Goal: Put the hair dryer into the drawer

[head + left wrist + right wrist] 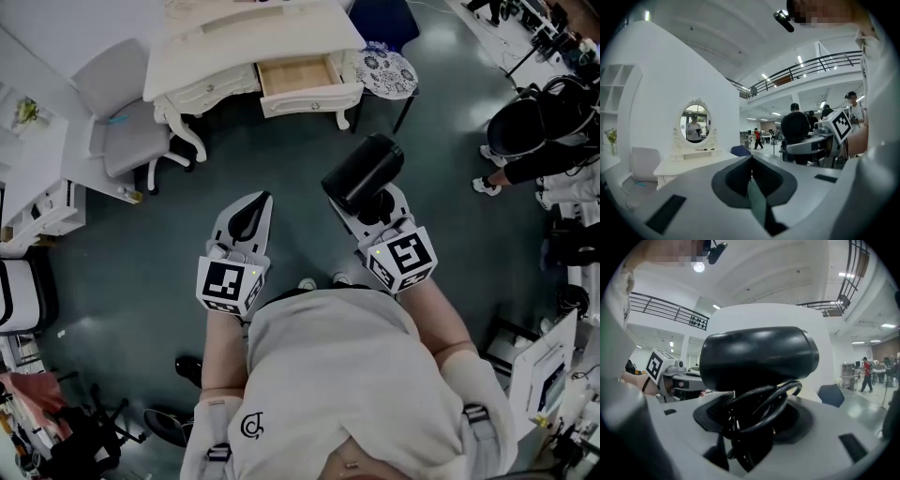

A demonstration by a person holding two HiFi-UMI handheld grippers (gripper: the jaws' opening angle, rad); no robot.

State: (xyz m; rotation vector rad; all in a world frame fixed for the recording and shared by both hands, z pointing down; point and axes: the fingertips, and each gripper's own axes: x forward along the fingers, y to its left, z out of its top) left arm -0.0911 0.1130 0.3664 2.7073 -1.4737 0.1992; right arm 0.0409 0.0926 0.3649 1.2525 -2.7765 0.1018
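**Black hair dryer [363,172] clamped, drawer [298,80] open**

The hair dryer, cord coiled round its handle, is gripped by the fingers of the right gripper [364,202], well apart from the wooden drawer of the white surface [234,42]. The fingers of the left gripper [256,210] are pressed together on nothing. A curled emblem is printed on the shirt [251,427]; square markers are borne on both cubes

A grey chair [117,122] stands at the left end of the white desk [300,36], and a patterned stool [386,72] stands at its right end. An oval mirror [694,123] rises from the desk's back edge. A person in black [539,131] is well off to the right.
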